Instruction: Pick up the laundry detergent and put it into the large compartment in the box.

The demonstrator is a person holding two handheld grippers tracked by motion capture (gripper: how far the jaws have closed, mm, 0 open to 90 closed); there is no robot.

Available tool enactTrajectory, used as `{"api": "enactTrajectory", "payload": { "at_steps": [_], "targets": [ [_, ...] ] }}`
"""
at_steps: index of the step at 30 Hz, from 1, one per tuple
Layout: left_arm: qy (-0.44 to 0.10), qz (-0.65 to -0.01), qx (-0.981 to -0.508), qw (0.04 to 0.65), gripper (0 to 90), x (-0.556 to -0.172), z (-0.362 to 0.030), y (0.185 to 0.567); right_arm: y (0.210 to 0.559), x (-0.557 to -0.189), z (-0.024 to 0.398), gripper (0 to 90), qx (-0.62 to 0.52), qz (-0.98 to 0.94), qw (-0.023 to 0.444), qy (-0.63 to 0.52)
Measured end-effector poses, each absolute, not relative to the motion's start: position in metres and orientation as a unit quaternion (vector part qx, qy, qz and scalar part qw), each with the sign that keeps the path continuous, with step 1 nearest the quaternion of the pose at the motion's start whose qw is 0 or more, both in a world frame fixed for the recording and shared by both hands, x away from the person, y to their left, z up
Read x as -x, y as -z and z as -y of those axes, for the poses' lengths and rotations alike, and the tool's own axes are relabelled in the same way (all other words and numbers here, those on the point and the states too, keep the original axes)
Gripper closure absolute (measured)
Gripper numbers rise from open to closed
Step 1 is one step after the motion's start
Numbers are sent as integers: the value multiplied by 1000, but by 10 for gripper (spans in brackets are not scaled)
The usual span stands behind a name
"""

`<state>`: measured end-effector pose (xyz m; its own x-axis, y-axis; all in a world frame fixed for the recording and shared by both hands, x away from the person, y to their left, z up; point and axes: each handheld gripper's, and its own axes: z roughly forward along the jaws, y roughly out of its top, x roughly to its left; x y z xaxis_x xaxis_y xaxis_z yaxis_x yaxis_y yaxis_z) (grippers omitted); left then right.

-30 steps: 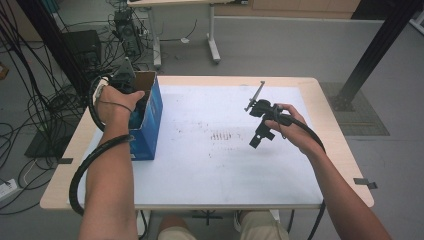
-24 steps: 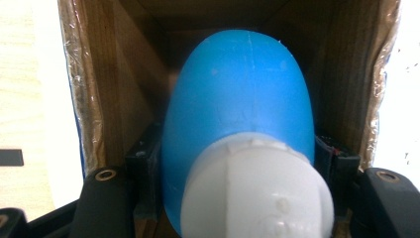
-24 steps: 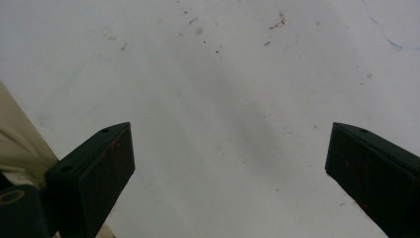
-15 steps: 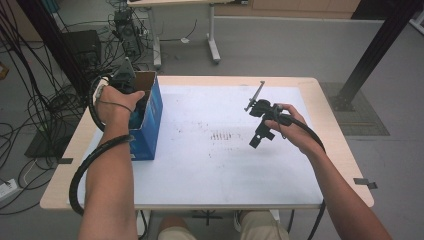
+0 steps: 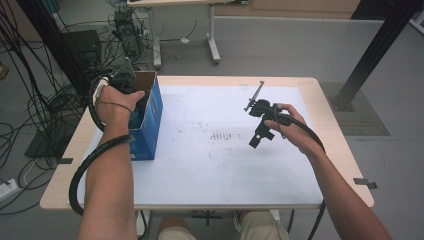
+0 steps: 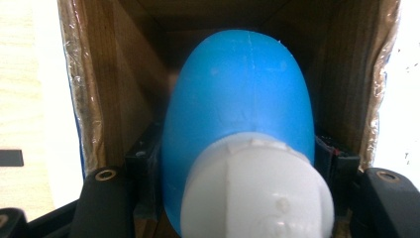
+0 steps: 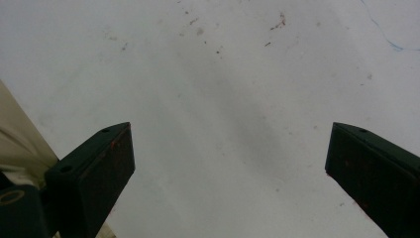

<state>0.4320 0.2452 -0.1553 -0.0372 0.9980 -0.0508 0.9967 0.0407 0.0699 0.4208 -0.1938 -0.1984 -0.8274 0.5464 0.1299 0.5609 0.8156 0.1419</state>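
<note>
Grey floor and a mess of black cables lie around our table, which has a white top with a few small dark marks. On its left side stands a blue box with a brown inside, open at the top.

Our left claw is down in that box. From the left gripper view we see it pinching a blue bottle with a white cap — the black jaws press on both sides of the bottle. The bottle sits inside the box, with brown walls all around it and the cap end towards us.

Our right claw hangs over the white top, well apart from the box. Its jaws are spread wide with nothing between them — just the bare white top under them in the right gripper view.
</note>
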Motion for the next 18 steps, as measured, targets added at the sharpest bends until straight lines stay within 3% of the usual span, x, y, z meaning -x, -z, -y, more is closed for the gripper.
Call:
{"api": "enactTrajectory", "payload": {
  "at_steps": [18],
  "targets": [
    [-9, -720, -693, 44, 368, -431, -245, 156, 198, -420, 194, 49, 292, 951, 39, 89]
  ]
}}
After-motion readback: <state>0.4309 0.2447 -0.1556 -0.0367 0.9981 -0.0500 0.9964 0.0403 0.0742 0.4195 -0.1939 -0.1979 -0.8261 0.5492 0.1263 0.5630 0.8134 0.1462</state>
